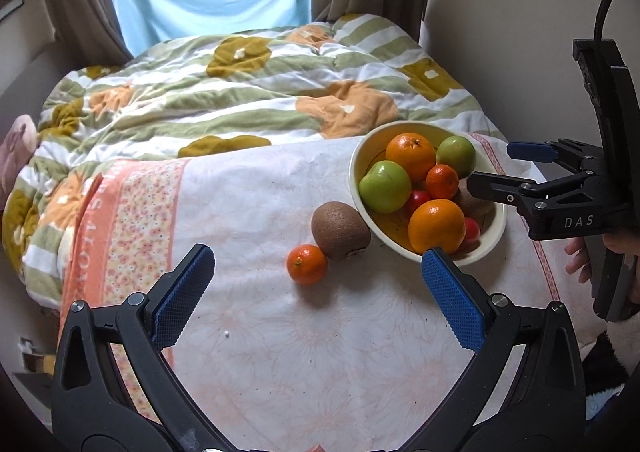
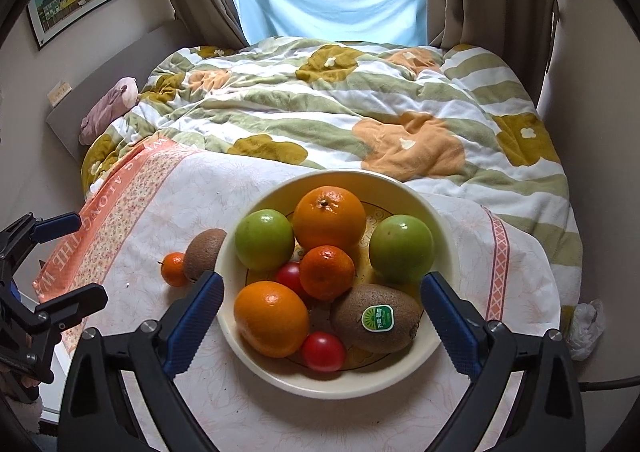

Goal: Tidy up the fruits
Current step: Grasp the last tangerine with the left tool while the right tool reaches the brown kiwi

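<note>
Bare worktop (image 1: 260, 332) lies left of the bowl (image 2: 256, 352); the loose kiwi (image 1: 341, 230) touches its rim, long axis slanting. Both hand-held grippers, left (image 1: 318, 292) and right (image 2: 322, 316), gape empty.

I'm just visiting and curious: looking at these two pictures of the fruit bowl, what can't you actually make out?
- Sticker on the bowl's kiwi, right wrist view: print too small to read.
- Pattern inside the bowl, both views: covered by fruit.
- Lettering on the cloth's orange border, both views: cut off by folds and the cloth's edge.
- Person, left wrist view: only fingers show; the right gripper hides the rest.
</note>
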